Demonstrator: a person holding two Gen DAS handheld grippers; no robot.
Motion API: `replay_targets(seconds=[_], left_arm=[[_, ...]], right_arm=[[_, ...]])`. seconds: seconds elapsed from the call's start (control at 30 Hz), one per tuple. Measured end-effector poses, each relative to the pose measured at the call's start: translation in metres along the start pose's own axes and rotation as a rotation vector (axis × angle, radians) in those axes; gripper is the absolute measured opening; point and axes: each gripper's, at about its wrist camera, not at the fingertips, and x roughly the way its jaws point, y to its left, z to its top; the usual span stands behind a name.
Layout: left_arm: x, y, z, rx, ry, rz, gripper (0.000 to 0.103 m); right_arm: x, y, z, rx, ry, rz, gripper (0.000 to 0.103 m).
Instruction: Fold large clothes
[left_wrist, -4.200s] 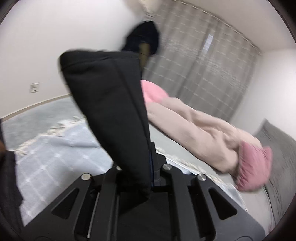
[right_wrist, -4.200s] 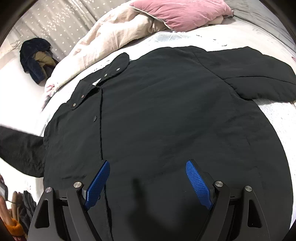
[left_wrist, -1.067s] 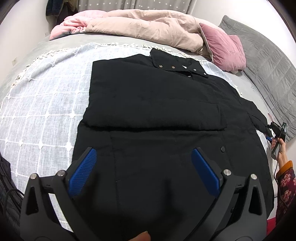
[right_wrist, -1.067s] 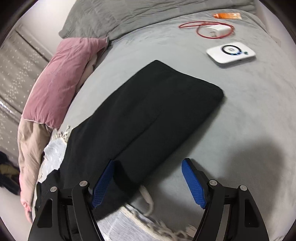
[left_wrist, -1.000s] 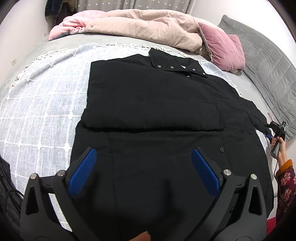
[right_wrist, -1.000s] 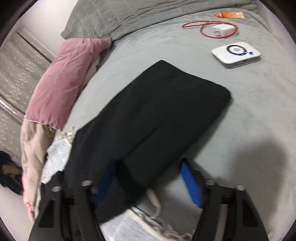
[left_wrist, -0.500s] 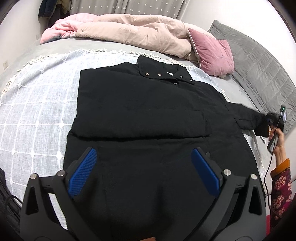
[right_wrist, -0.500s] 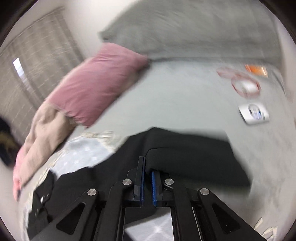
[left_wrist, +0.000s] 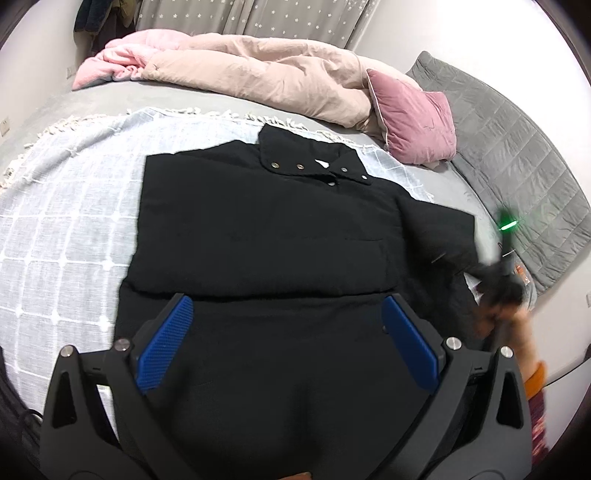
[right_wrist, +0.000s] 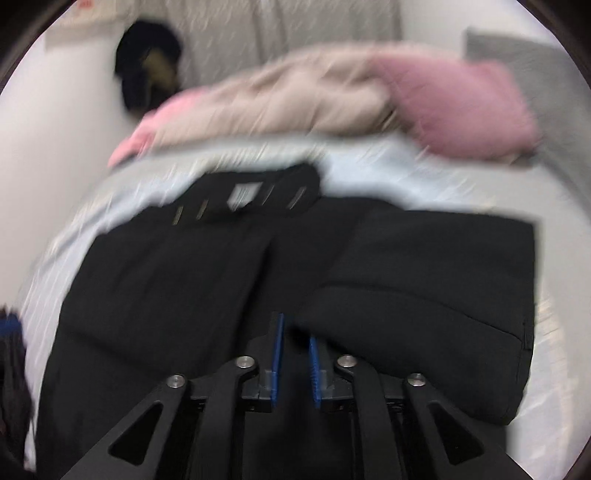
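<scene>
A soft, bulky black jacket on the bed; right gripper pinches its sleeve cuff, left gripper gapes empty below the collar.

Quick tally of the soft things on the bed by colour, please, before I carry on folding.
Black: 1, the jacket
Pink: 2, the pillow and the blanket
Beige: 1, the duvet
Pale checked: 1, the throw
Grey: 1, the quilt
Total: 6
</scene>
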Motion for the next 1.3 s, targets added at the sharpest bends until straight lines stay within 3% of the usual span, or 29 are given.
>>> replay_targets(seconds=[0.07,0.1,0.17,0.23,0.33,0.4,0.47,0.53,0.73,0.83,0.97,1.07,1.1,1.13,1.17,1.2,1.23,1.27,1.3], left_arm=[[0.010,-0.008,0.002,0.015,0.021,0.007,0.102],[0.015,-0.013,0.003,0.025,0.028,0.015,0.102],[0.022,-0.021,0.006,0.046,0.040,0.017,0.102],[0.032,-0.034,0.008,0.077,0.053,0.018,0.102],[0.048,-0.063,0.010,0.153,0.062,0.015,0.102],[0.059,-0.083,0.010,0.212,0.067,0.015,0.102],[0.075,-0.108,0.007,0.298,0.077,0.017,0.102],[0.094,-0.137,0.001,0.403,0.090,0.023,0.102],[0.144,-0.220,-0.020,0.676,0.104,0.019,0.102],[0.164,-0.251,-0.026,0.724,0.118,-0.016,0.102],[0.189,-0.291,-0.037,0.765,0.136,-0.072,0.102],[0.210,-0.309,-0.046,0.782,0.149,-0.050,0.101],[0.218,-0.313,-0.048,0.775,0.155,-0.032,0.098],[0.226,-0.312,-0.048,0.760,0.156,-0.004,0.085],[0.230,-0.309,-0.045,0.736,0.144,0.036,0.061],[0.231,-0.305,-0.041,0.704,0.141,0.052,0.053],[0.225,-0.298,-0.034,0.652,0.141,0.019,0.035],[0.216,-0.292,-0.028,0.599,0.138,-0.022,0.024],[0.206,-0.285,-0.019,0.536,0.129,-0.064,0.024]], right_arm=[[0.045,0.007,-0.021,0.025,0.162,0.013,0.039],[0.054,0.008,-0.028,0.030,0.190,0.003,0.041],[0.046,0.016,-0.031,-0.002,0.155,-0.014,0.044],[0.036,0.013,-0.025,0.008,0.222,-0.007,0.047],[-0.008,0.003,-0.020,0.038,0.129,0.089,0.057],[-0.039,-0.016,-0.026,0.125,0.054,0.176,0.076],[-0.062,-0.043,-0.031,0.222,0.004,0.208,0.077],[-0.071,-0.065,-0.040,0.318,-0.019,0.187,0.078],[-0.061,-0.150,-0.070,0.639,0.044,0.070,0.078],[-0.066,-0.171,-0.081,0.715,0.056,0.029,0.078],[-0.077,-0.184,-0.089,0.726,0.037,-0.041,0.078],[-0.074,-0.192,-0.092,0.746,0.038,-0.025,0.078],[-0.077,-0.191,-0.094,0.762,0.038,-0.015,0.078],[-0.076,-0.192,-0.095,0.776,0.040,-0.007,0.078],[-0.073,-0.194,-0.095,0.784,0.043,-0.001,0.078],[-0.071,-0.194,-0.095,0.785,0.046,0.000,0.078],[-0.070,-0.193,-0.094,0.783,0.049,-0.006,0.078],[-0.068,-0.193,-0.092,0.779,0.052,-0.012,0.078],[-0.067,-0.193,-0.091,0.775,0.053,-0.013,0.078]])
